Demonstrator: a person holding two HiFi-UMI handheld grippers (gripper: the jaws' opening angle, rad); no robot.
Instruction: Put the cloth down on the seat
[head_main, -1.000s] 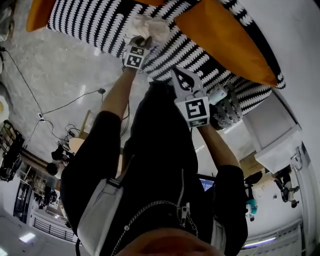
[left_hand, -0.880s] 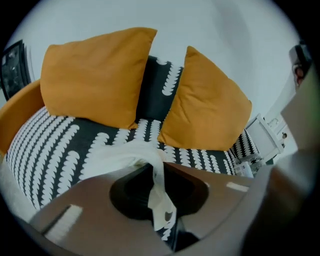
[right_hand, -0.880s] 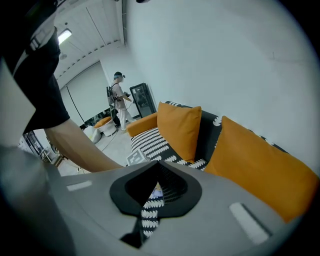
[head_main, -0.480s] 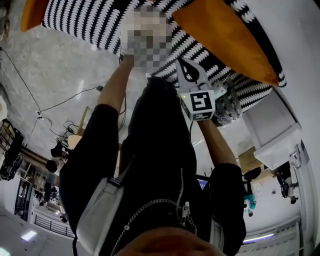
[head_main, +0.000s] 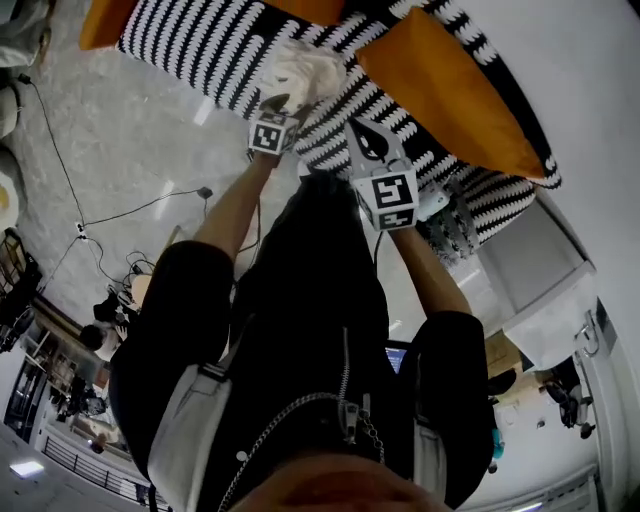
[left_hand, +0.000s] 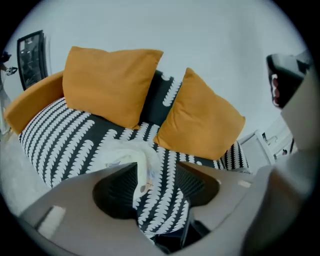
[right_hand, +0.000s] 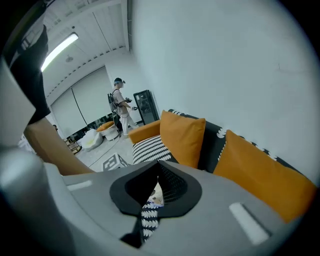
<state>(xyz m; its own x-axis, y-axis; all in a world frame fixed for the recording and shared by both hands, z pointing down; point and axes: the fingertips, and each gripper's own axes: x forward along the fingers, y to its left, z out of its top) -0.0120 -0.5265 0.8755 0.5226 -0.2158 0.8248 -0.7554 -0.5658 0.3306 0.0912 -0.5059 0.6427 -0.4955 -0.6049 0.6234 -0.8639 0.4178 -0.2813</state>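
The white cloth (head_main: 300, 68) lies crumpled on the black-and-white patterned sofa seat (head_main: 190, 50). My left gripper (head_main: 276, 102) hovers just in front of it with its jaws opening. In the left gripper view, a fold of the cloth (left_hand: 127, 152) trails between the spread jaws of the left gripper (left_hand: 156, 172), and neither pad presses on it. My right gripper (head_main: 363, 132) is held to the right of the cloth, over the seat's front edge. Its jaws are shut and hold nothing, as the right gripper view shows of the right gripper (right_hand: 157, 181).
Two orange cushions (left_hand: 107, 85) (left_hand: 200, 117) lean on the sofa's back. A white side unit (head_main: 540, 270) stands right of the sofa. Cables (head_main: 130, 205) run over the floor. A person (right_hand: 120, 107) stands far off by a black cabinet (right_hand: 146, 106).
The left gripper's jaws have spread and let go of the cloth, which now rests on the seat. The right gripper has barely moved.
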